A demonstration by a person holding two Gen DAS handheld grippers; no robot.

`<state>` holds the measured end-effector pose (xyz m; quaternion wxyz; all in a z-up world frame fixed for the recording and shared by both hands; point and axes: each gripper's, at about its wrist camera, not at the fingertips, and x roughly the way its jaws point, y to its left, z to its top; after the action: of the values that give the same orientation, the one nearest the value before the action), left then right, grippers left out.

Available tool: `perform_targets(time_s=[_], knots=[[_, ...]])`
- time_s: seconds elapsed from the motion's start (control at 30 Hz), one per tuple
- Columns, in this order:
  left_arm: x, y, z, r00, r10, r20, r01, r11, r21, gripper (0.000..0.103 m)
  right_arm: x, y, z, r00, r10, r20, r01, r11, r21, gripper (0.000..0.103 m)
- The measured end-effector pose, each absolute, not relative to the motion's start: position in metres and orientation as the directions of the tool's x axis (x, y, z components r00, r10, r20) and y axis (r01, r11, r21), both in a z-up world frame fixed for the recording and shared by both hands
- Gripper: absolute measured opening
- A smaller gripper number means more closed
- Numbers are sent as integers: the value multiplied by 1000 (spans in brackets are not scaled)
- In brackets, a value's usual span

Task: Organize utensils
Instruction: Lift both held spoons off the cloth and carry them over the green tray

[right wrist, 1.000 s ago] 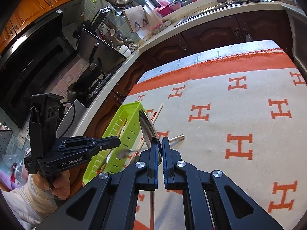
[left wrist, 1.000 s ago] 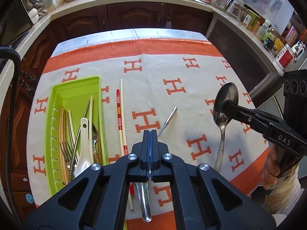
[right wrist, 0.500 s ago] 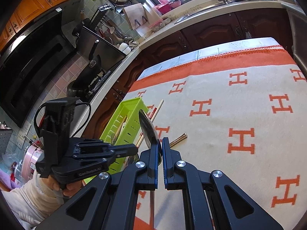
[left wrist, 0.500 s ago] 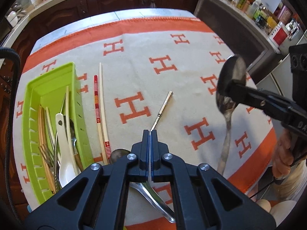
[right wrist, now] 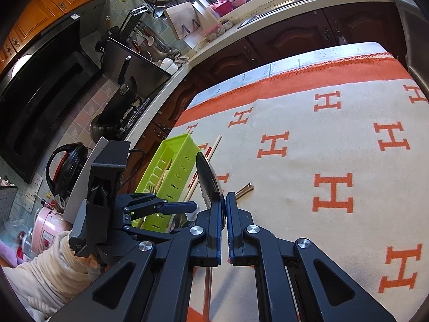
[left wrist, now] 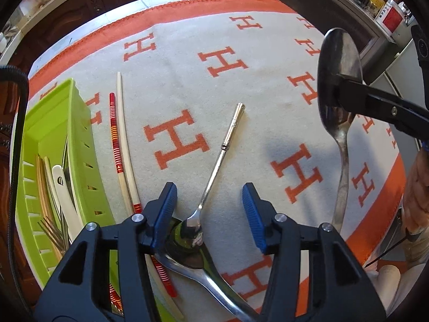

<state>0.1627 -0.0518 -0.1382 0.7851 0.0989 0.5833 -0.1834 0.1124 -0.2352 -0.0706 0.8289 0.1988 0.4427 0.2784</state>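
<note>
covering the table, a cream cloth (left wrist: 187,61) with orange h marks: soft, likely to ruck under a dragged tip. lime-green tray (left wrist: 51,145) at the cloth's left edge, already holding forks, chopsticks and a white spoon; rigid, light, may slide if knocked. large steel spoon (left wrist: 339,86) held clear of the cloth in the right gripper (right wrist: 224,209), whose jaws are pinched on the bowl; smooth and stiff, apt to swivel in that grip. second steel spoon (left wrist: 187,244) lying under the left gripper (left wrist: 207,209), whose jaws have just been opening and stand wide with nothing pressed; best taken at the neck, judged firmer than the slick bowl. small slim-handled fork (left wrist: 217,161) resting tip-first on that spoon's bowl, in the way. two chopsticks (left wrist: 120,139) just beside the tray, one passing under the spoon.
</note>
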Motion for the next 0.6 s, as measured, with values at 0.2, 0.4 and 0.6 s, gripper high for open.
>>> perform_targets(time_s=[0.2, 0.4, 0.6], knots=[[172, -45, -139, 266, -173, -948, 384, 921, -61, 5, 122, -236, -81, 443, 638, -630, -268, 765, 586, 3], [165, -38, -129, 307, -176, -935, 337, 939, -66, 2, 126, -237, -81, 447, 644, -621, -262, 758, 598, 3], [144, -17, -95, 385, -215, -898, 274, 955, -112, 1, 120, -231, -61, 467, 658, -592, -291, 746, 599, 4]])
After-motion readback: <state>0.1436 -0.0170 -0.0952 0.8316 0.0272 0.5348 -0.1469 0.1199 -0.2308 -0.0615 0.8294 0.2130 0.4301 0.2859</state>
